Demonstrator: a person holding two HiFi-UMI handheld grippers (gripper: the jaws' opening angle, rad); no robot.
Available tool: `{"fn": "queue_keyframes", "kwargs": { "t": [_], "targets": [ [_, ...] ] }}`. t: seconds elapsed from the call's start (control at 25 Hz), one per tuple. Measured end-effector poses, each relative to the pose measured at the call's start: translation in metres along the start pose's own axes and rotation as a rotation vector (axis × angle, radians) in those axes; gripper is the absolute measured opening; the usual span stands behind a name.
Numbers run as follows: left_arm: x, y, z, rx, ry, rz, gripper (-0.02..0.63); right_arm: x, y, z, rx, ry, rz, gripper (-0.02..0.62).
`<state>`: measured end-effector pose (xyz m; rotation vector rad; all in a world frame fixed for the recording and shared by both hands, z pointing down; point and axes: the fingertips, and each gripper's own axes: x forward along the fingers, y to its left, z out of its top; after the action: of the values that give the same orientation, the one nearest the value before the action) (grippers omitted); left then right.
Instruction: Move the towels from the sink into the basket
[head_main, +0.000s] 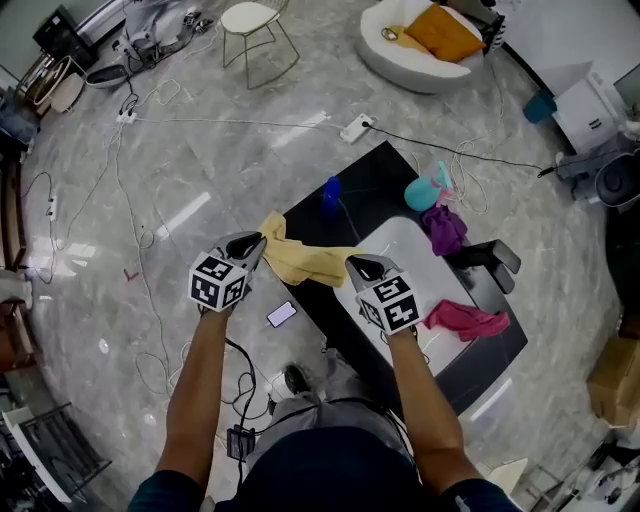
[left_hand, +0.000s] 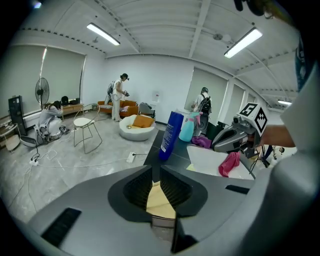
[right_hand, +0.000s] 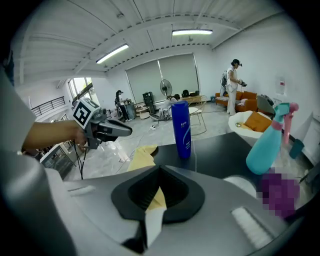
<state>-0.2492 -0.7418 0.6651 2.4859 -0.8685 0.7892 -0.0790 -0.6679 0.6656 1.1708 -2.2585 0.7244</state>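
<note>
A yellow towel hangs stretched between my two grippers over the near-left corner of the black counter. My left gripper is shut on its left end, and yellow cloth shows between the jaws in the left gripper view. The right gripper is shut on the other end, with the cloth running out ahead of it. A pink towel lies at the near edge of the white sink, and a purple towel lies at its far edge. No basket is in view.
A blue bottle and a teal spray bottle stand on the counter behind the sink, beside a black faucet. A phone and cables lie on the marble floor. A chair and a white pouf stand farther off.
</note>
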Motion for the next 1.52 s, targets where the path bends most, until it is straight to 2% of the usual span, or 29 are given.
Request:
{"fn": "queue_keyframes", "kwargs": {
  "t": [0.24,0.28,0.48,0.68,0.88,1.0,1.12,1.2,1.28,1.52],
  "targets": [
    [0.03,0.018,-0.032,-0.049,0.074,0.011,0.102,0.029,-0.005,-0.029,0.033,0.057,0.058,0.021],
    [0.035,0.021,-0.036,-0.055,0.082,0.014,0.12,0.034,-0.006,-0.032,0.035,0.064,0.067,0.055],
    [0.052,0.027,-0.054,-0.07,0.121,0.023,0.181,0.056,-0.007,-0.053,0.063,0.11,0.102,0.112],
    [0.064,0.031,-0.067,-0.078,0.143,0.024,0.202,0.071,-0.005,-0.074,0.104,0.145,0.141,0.209],
    [0.072,0.032,-0.076,-0.08,0.165,0.02,0.202,0.081,-0.006,-0.086,0.118,0.167,0.151,0.199],
    [0.075,0.032,-0.079,-0.078,0.17,0.022,0.193,0.086,-0.006,-0.091,0.116,0.185,0.151,0.146],
    [0.077,0.029,-0.08,-0.072,0.17,0.015,0.154,0.087,-0.008,-0.091,0.116,0.191,0.148,0.111],
    [0.076,0.026,-0.079,-0.065,0.167,0.016,0.102,0.085,-0.008,-0.089,0.103,0.184,0.141,0.056],
    [0.073,0.024,-0.076,-0.062,0.158,0.021,0.046,0.081,-0.008,-0.083,0.082,0.17,0.126,0.044],
    [0.053,0.018,-0.058,-0.06,0.102,0.039,0.034,0.065,-0.007,-0.057,0.026,0.104,0.066,0.038]
  ]
}}
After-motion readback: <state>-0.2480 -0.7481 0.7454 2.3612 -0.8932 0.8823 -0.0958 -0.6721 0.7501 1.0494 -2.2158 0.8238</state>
